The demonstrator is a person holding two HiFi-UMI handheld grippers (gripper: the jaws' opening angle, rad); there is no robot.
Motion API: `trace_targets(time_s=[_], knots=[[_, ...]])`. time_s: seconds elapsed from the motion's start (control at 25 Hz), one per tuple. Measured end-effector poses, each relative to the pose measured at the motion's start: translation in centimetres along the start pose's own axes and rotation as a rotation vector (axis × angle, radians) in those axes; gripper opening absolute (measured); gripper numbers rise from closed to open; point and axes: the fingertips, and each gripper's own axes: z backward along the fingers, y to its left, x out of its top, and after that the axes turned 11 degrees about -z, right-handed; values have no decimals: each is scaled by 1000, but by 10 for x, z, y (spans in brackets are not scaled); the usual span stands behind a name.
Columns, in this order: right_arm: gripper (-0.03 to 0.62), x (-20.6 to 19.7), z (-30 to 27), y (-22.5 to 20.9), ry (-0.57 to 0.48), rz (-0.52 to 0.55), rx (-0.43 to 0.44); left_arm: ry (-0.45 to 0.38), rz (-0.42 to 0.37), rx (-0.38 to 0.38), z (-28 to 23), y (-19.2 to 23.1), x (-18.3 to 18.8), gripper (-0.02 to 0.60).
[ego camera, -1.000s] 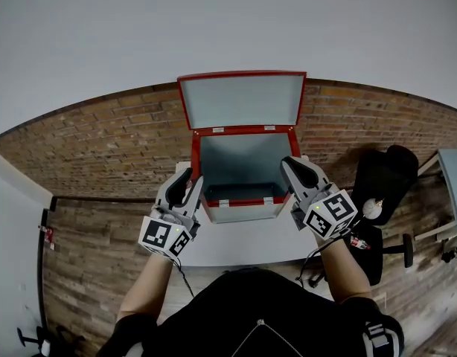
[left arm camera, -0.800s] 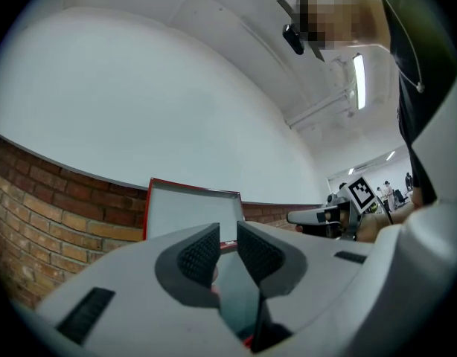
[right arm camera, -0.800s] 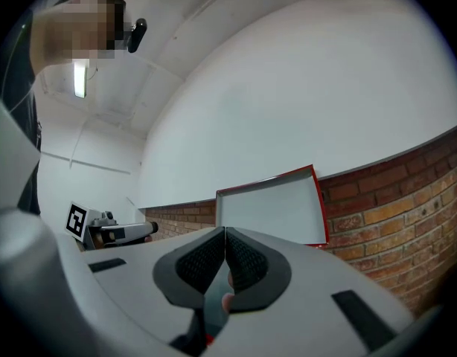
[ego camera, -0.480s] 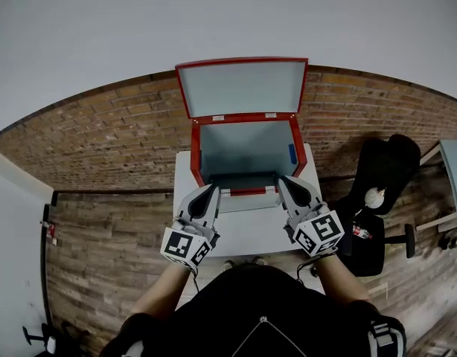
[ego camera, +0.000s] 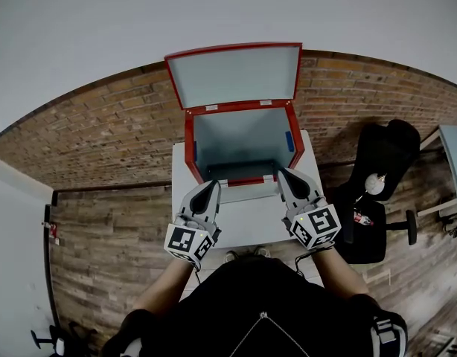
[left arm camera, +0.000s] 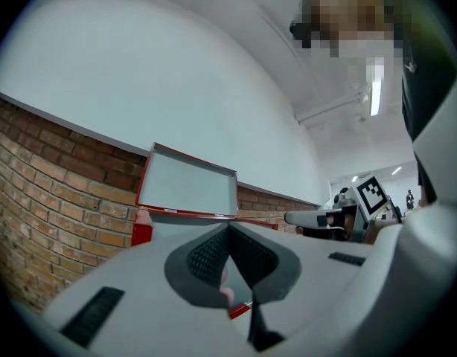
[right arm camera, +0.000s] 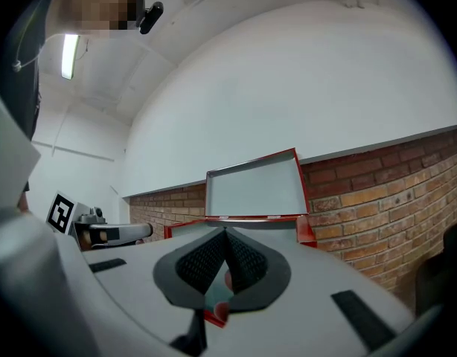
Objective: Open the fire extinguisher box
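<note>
The only markings to read are the black-and-white square patterns on the 2 marker cubes, one on the left gripper (ego camera: 213,185) and one on the right gripper (ego camera: 282,172); they carry no words. 2 small white tags (ego camera: 211,108) sit on the hinge edge of the fire extinguisher box (ego camera: 240,140), too small to read. A blue patch (ego camera: 289,140) shows on the box's inner right wall.

The box is red outside and pale grey inside. It stands at the back of a white surface (ego camera: 247,225), against the wall, with its lid (ego camera: 232,74) swung up and standing open.

The 2 grippers lie level in front of the box, the left near its front left corner and the right near its front right corner. Whether they touch the rim cannot be told. The left fingers have just been closing and are now clenched tip to tip with nothing between them. The right fingers are clenched and empty too.

The wall behind is brick (ego camera: 102,136) below and plain white above. The floor (ego camera: 109,251) is wood plank. A black chair (ego camera: 381,169) stands to the right of the surface. A strip light (right arm camera: 68,56) glows on the ceiling.
</note>
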Motion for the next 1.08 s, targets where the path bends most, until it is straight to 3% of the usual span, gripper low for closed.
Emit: trace_targets(time_s=[1.08], knots=[[18,-20,13,-16,43,25,-41,-2,-22,29,5,1,-2,46]])
